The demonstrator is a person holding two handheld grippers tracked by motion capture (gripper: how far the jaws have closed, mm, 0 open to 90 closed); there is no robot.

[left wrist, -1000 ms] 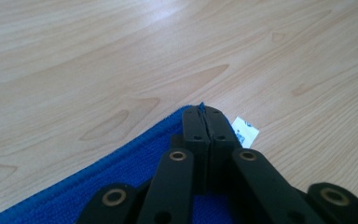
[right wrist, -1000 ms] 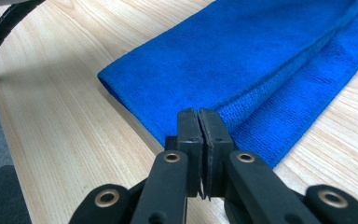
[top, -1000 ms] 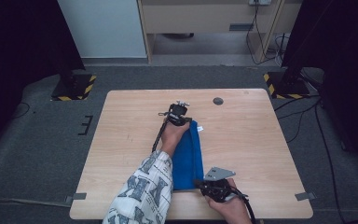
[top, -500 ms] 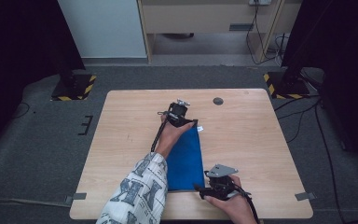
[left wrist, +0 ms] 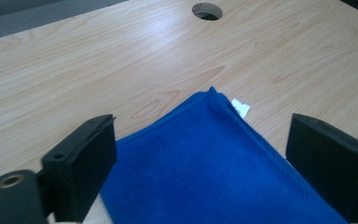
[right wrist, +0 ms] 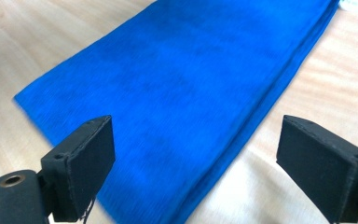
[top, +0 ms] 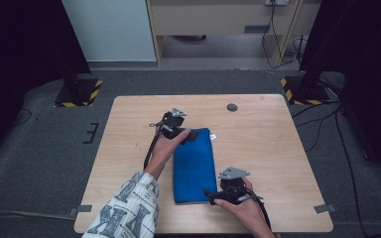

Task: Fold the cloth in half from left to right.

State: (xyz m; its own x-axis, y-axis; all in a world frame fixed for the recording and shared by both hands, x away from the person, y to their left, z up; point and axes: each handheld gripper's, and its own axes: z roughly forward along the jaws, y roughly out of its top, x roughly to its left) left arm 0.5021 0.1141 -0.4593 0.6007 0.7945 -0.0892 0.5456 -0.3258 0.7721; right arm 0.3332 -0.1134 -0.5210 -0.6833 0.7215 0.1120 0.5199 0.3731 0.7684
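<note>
Cloth: blue cloth (top: 194,166) folded, flat on the tabletop (top: 263,148).
Left gripper (top: 191,136): fingers just spread, above the far corner.
Right gripper (top: 213,196): fingers just spread, at the near corner.

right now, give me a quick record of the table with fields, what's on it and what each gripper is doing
cloth: blue towel, folded into a long strip, flat on the table
label: small white tag at the towel's far corner
left gripper: at the far end of the towel, jaws just opened, nothing pinched
right gripper: at the near end, jaws just opened, nothing pinched
table hole: round opening beyond the towel
</note>
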